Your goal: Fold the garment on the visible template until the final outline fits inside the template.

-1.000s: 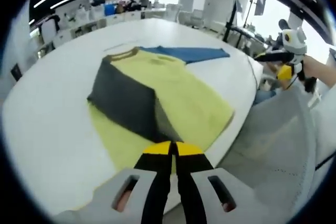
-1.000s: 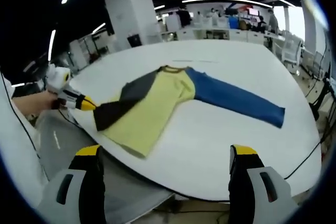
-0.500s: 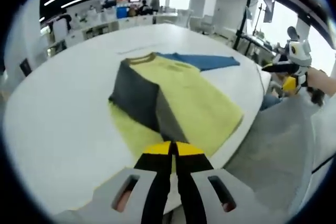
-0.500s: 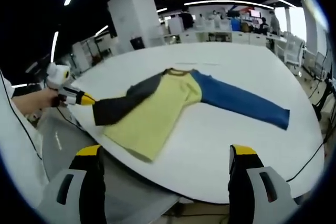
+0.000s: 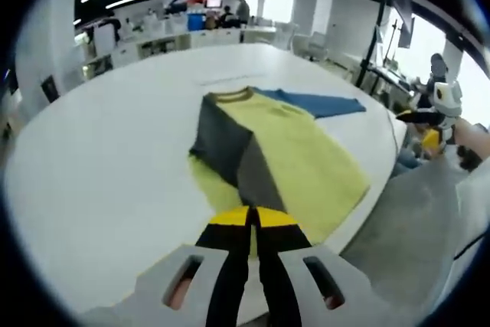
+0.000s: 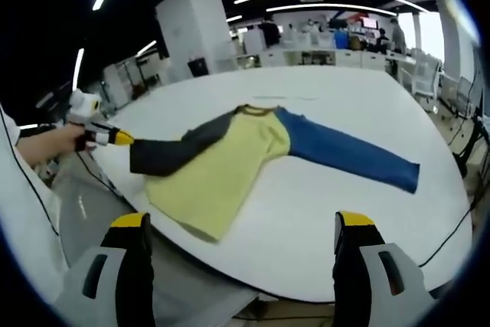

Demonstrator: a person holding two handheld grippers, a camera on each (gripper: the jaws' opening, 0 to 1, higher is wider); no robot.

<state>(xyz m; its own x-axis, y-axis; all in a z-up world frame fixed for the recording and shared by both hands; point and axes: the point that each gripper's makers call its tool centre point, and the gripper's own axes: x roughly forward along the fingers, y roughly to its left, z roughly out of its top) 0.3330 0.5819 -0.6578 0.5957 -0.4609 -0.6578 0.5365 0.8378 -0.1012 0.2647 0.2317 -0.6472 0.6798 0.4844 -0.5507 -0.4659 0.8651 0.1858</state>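
The long-sleeved shirt (image 6: pixel 230 158) lies spread on the white table (image 6: pixel 321 220). The left gripper (image 5: pixel 253 220), jaws pressed together, pinches the dark sleeve (image 6: pixel 172 151). The right gripper (image 6: pixel 241 235) hangs spread, holding nothing. The blue sleeve (image 6: pixel 344 151) is still unfolded; most folding remains.

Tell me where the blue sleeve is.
In the right gripper view the blue sleeve lies flat on the white table, stretching right from the yellow shirt body.

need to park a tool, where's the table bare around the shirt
Bare table lies between the blue sleeve and the near edge, and beyond the collar. Crowded where the left gripper holds the grey sleeve.
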